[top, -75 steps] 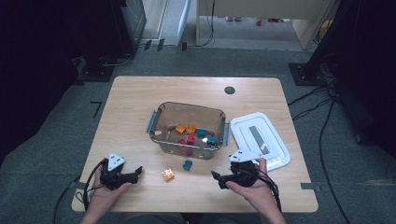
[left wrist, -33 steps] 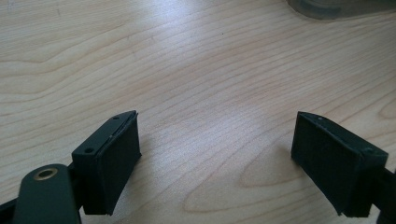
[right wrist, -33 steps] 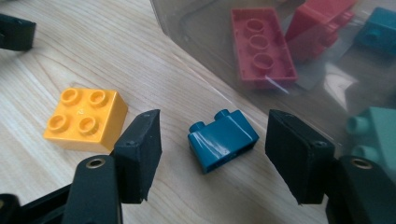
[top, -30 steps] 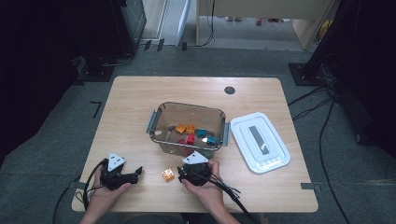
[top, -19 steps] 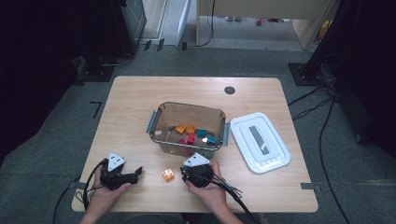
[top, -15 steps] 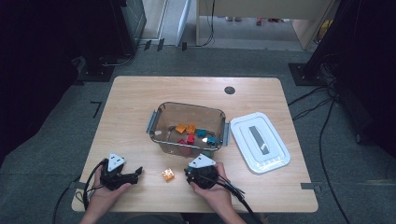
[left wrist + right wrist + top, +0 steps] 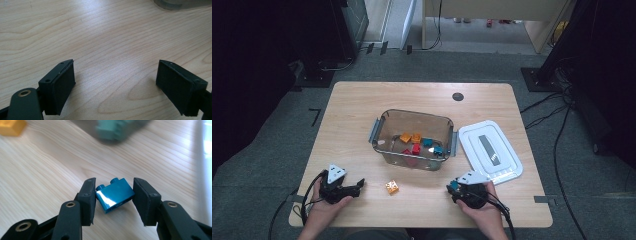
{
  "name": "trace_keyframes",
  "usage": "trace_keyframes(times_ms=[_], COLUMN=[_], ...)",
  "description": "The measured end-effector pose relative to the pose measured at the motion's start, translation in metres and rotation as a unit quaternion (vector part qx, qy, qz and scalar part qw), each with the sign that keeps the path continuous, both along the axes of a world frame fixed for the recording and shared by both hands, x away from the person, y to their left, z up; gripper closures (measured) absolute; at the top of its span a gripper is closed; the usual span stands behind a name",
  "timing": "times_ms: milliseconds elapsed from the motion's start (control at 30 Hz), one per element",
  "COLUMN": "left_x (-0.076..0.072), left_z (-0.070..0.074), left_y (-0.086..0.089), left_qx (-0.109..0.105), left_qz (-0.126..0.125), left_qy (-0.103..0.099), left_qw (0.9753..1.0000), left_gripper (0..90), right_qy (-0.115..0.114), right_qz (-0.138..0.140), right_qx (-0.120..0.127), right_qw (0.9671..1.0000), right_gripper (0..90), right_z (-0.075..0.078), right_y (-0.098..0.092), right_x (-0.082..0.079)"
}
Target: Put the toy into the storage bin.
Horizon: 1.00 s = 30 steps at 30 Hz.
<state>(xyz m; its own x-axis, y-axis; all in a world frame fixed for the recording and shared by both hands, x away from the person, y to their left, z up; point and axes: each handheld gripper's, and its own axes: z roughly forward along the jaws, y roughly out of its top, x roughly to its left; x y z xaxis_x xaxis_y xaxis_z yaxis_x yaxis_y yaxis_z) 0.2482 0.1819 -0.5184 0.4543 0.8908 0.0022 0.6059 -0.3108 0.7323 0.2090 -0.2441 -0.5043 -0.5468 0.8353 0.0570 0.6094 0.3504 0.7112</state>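
Right gripper point(image 7: 114, 202) now pinching blue brick point(image 7: 115, 194), carried from table spot beside orange brick point(image 7: 392, 187) toward right front edge; likely headed into bin point(image 7: 451, 123). Left gripper point(image 7: 123, 85) spread wide, resting idle.

A glossy teal-blue brick point(image 7: 114, 195) is framed by matte black jaw pads. An orange brick point(image 7: 392, 187) is seen on the pale wood-grain table point(image 7: 357, 107). Orange, red and teal bricks are seen in the smoky clear bin point(image 7: 384, 122); the lid point(image 7: 507, 160) is white with a grey stripe.
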Motion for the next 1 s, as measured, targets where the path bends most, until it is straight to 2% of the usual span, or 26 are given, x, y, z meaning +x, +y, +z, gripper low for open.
trace_keyframes(times_ms=[67,200,333,400,467,633,733,867,1000], left_x=[0.000,0.000,0.000,0.000,0.000,0.000,0.000,0.000,0.000], left_z=[0.000,0.000,0.000,0.000,0.000,0.000,0.000,0.000,0.000], left_y=[0.000,0.000,0.000,0.000,0.000,0.000,0.000,0.000,0.000], left_qx=[0.000,0.000,0.000,0.000,0.000,0.000,0.000,0.000,0.000], left_qz=[0.000,0.000,0.000,0.000,0.000,0.000,0.000,-0.001,-0.001], left_qy=[0.000,0.000,0.000,0.000,0.000,0.000,0.000,0.000,0.000], left_qw=[1.0000,1.0000,1.0000,1.0000,1.0000,1.0000,1.0000,1.0000,1.0000], left_gripper=[15.3,15.3,15.3,15.3,15.3,15.3,15.3,15.3,15.3], right_qy=[-0.001,0.005,0.002,-0.002,-0.004,-0.006,0.011,0.013,0.012], right_qz=[-0.009,-0.012,0.006,0.020,0.019,-0.013,-0.043,-0.054,-0.063], right_qx=[-0.004,0.005,0.005,-0.004,-0.010,-0.009,-0.002,-0.006,-0.005], right_qw=[1.0000,0.9999,1.0000,0.9998,0.9998,0.9999,0.9990,0.9984,0.9980], right_gripper=[55.5,55.4,53.0,49.0,43.3,43.1,43.3,40.9,50.3], right_z=[0.000,-0.001,-0.005,-0.006,-0.006,-0.004,-0.006,-0.006,-0.007], right_y=[-0.012,-0.025,-0.025,-0.021,-0.018,-0.016,-0.013,-0.005,-0.005], right_x=[-0.001,0.002,0.004,0.004,0.003,-0.005,-0.008,-0.012,-0.010])
